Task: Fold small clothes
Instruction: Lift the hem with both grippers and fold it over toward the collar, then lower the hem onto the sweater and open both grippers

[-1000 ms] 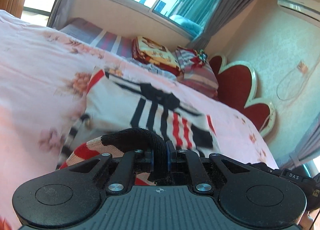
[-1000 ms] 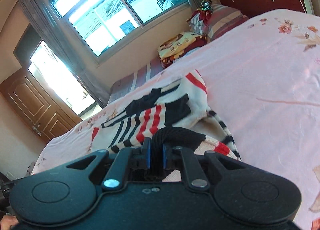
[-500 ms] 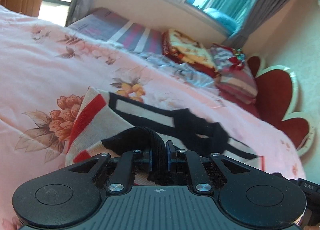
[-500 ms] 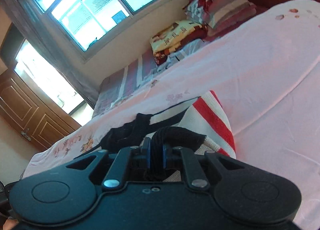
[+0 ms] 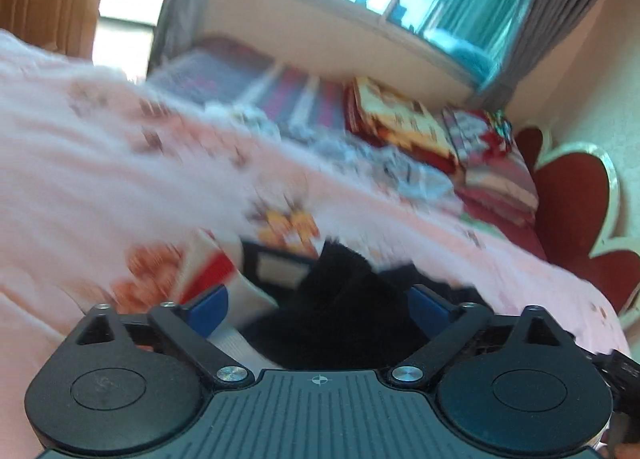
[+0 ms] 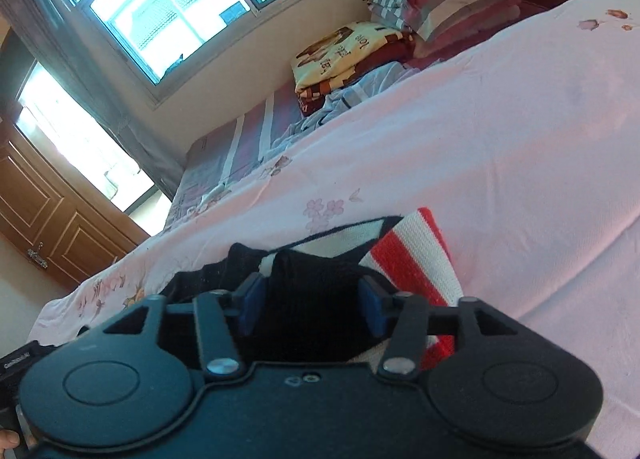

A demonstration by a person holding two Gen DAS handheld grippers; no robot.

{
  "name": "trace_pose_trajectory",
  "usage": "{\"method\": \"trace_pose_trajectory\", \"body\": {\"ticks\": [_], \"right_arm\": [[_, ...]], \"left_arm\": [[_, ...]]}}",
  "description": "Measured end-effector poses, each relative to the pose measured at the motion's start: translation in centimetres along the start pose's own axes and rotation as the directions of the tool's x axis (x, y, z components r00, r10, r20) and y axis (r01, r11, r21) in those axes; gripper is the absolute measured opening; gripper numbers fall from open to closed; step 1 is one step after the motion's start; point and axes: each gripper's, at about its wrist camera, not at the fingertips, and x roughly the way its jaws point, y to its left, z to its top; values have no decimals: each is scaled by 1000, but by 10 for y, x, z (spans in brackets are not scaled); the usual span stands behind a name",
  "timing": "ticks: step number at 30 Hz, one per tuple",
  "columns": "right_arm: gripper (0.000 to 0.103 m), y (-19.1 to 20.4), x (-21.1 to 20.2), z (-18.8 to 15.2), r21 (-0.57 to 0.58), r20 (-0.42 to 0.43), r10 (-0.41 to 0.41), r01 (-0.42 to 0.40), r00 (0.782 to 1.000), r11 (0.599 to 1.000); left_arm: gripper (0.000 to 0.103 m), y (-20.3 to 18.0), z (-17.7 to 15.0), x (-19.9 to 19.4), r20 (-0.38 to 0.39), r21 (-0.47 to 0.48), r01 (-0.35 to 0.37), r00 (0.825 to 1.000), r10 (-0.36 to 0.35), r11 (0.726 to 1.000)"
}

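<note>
Both wrist views show my left tongs (image 5: 316, 303) and right tongs (image 6: 312, 299) just sprung apart off the black hem of the red, white and black striped knitted sweater (image 6: 412, 251) on the pink floral bed (image 6: 500, 147), so I'd back straight out without snagging the fold.

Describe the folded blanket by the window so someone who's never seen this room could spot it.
Start at the big pink floral bed, then look to its far edge under the window. The folded blanket lies there beside the striped pillows. It alone is cream-yellow with brown pictures and a dark red underside.
</note>
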Motion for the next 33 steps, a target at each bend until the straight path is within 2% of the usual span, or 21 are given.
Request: {"method": "trace_pose_trajectory", "body": {"ticks": [1, 3, 5, 7, 8, 9, 10, 11, 13, 14, 15, 17, 18, 21, 24, 26, 28, 29, 31, 33], "right_arm": [[82, 2, -3, 1, -19, 14, -18, 18, 1000, 1000], [81, 5, -7, 3, -79, 24, -45, 47, 999, 996], [81, 10, -5, 0, -161, 18, -90, 92, 996, 983], [80, 14, 2, -5, -241, 1, -125, 122, 992, 963], [77, 17, 7, -9, -275, -17, -138, 128, 990, 953], [68, 19, 12, -12, -303, -30, -147, 132, 989, 944], [61, 21, 15, -15, -325, -38, -152, 132, 988, 936], [48, 26, 19, -18, -352, -46, -161, 135, 986, 926], [47, 34, 24, -22, -404, -35, -182, 152, 983, 902], [41, 39, 26, -24, -431, -31, -190, 158, 981, 888], [22, 41, 27, -25, -454, -18, -205, 175, 979, 874], [12, 42, 26, -22, -455, -5, -200, 176, 980, 873], [6, 42, 24, -20, -449, 11, -196, 180, 981, 875], [6, 38, 26, -13, -447, 57, -224, 226, 973, 866], [5, 28, 41, -15, -435, 49, -270, 264, 962, 861], [6, 30, 41, -15, -416, 50, -279, 274, 959, 867], [14, 35, 29, -14, -392, 58, -259, 260, 964, 882], [24, 38, 19, -15, -387, 66, -233, 240, 970, 890], [27, 47, 2, -17, -404, 77, -186, 201, 979, 892], [32, 59, -7, -23, -420, 68, -144, 160, 987, 893]], "left_arm": [[96, 2, 2, -2, 0, 5, 0, 1000, 0, 1000], [95, 8, 5, -2, -9, 42, -25, 1000, 25, 999], [95, 10, 0, -1, -29, 118, -41, 999, 45, 992], [86, 8, -8, 5, -61, 190, -49, 996, 62, 981], [78, 7, -13, 9, -82, 219, -49, 994, 69, 974], [68, 5, -17, 12, -95, 238, -53, 992, 78, 970], [62, 3, -21, 16, -103, 258, -61, 991, 90, 964], [57, 1, -24, 18, -99, 279, -77, 989, 109, 957], [54, -4, -27, 20, -82, 311, -102, 988, 134, 945], [41, -6, -29, 20, -69, 322, -117, 987, 146, 939], [25, -8, -29, 19, -59, 329, -128, 986, 155, 936], [11, -10, -27, 18, -48, 323, -140, 985, 164, 936], [8, -12, -27, 18, -37, 327, -150, 984, 172, 933], [8, -12, -29, 20, 23, 333, -214, 975, 219, 918], [8, -6, -28, 26, 49, 287, -248, 969, 244, 925], [8, -9, -31, 24, 67, 297, -260, 966, 251, 919], [8, -10, -31, 12, 67, 284, -231, 973, 221, 930], [8, -13, -31, 4, 75, 289, -217, 976, 204, 932], [8, -21, -34, -14, 85, 322, -177, 984, 158, 930], [8, -32, -37, -22, 58, 342, -120, 993, 106, 932]]}}
